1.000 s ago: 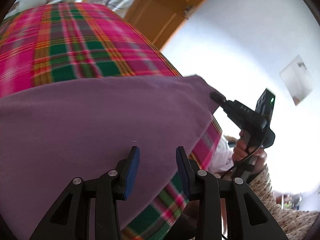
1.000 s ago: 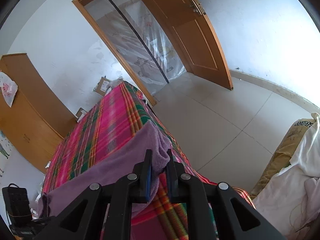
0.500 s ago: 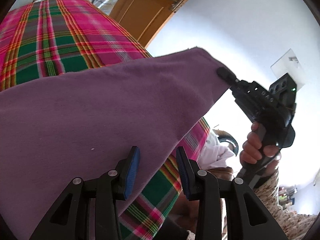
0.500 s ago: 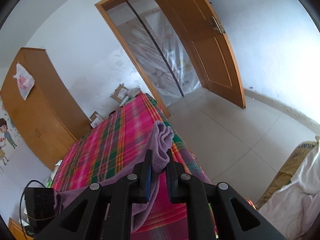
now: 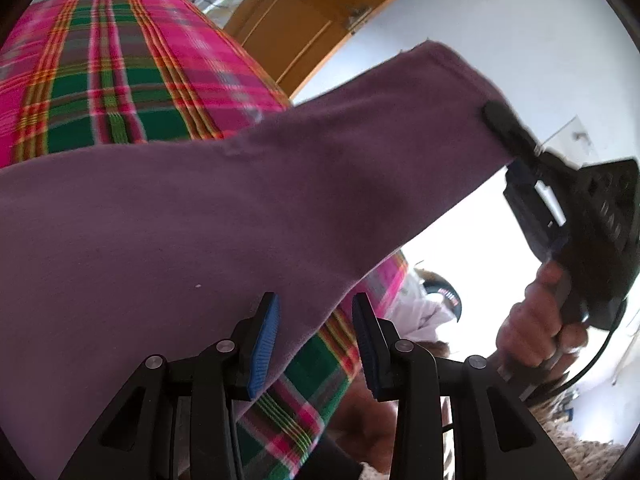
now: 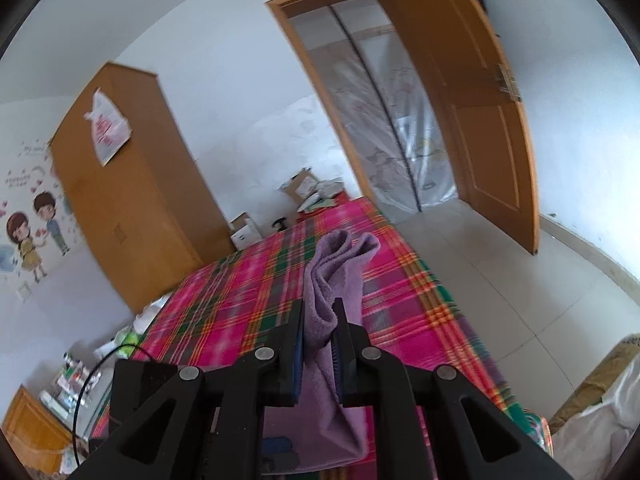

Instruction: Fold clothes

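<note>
Purple garment (image 5: 224, 216): soft, light, limp knit; draped over plaid bed (image 5: 100, 72), corner lifted toward 2 o'clock. Right gripper (image 6: 318, 322) fingers clamped on bunched edge. Left gripper (image 5: 316, 336) fingers spread, edge between, unclamped. Grip hem corners.

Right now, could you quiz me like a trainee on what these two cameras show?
1. True or false: the right gripper is clamped on the purple garment.
2. Are the left gripper jaws open or shut?
3. What covers the bed: A) plaid bedspread, B) white sheet, C) bare mattress?

Key: 1 true; 2 open, with the garment's edge lying between them, ungripped; 3 A.
</note>
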Tool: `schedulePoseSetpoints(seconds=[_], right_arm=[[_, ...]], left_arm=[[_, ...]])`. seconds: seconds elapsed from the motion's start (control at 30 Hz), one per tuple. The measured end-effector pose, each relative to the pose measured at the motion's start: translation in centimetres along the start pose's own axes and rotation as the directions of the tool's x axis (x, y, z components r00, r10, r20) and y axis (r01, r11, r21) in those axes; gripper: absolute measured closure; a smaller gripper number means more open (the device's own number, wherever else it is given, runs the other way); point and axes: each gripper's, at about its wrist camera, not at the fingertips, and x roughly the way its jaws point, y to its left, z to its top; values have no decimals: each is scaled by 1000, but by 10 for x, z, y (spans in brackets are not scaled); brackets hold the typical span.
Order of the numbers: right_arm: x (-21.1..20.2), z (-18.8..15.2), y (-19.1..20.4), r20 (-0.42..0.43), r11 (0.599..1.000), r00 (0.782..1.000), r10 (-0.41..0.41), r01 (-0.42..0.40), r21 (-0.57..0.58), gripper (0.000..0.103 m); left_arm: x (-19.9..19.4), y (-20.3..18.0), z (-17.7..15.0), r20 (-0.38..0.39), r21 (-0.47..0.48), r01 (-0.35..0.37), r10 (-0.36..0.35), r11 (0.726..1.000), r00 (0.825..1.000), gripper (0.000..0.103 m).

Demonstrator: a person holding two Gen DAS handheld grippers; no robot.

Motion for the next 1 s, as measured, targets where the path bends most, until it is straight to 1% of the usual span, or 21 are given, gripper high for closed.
schedulePoseSetpoints(seconds=[0.13,0.23,0.4,0.5,0.63,0.73,0.83,0.9,1.0], right_arm=[[6,-4,28,-11,998,1000,20,-20,-67,91],[16,-8,47,-36,993,998,43,-47,-104,91],[34,-20,74,-82,985,993,79,-91,-147,91],[45,-30,90,-108,979,990,92,-110,-174,91],[61,-46,108,-146,971,983,112,-140,-196,91],[71,-57,116,-176,968,977,122,-157,-197,91],[80,-70,126,-197,963,971,132,-172,-206,91],[84,-78,131,-212,959,968,132,-179,-219,91],[90,-89,133,-245,957,960,137,-192,-219,91]], left_arm=[[-29,6,5,75,-36,42,-39,998,996,65],[-54,11,8,141,-69,88,-78,994,987,65],[-91,18,12,250,-93,97,-71,991,966,65],[-108,28,13,294,-119,114,-75,986,953,65],[-128,47,12,322,-154,88,-34,984,946,65],[-137,59,11,331,-173,87,-25,981,943,65],[-145,66,3,327,-190,73,-7,979,945,65],[-146,72,-2,314,-205,63,5,977,949,65],[-150,81,-6,316,-230,59,17,971,949,65]])
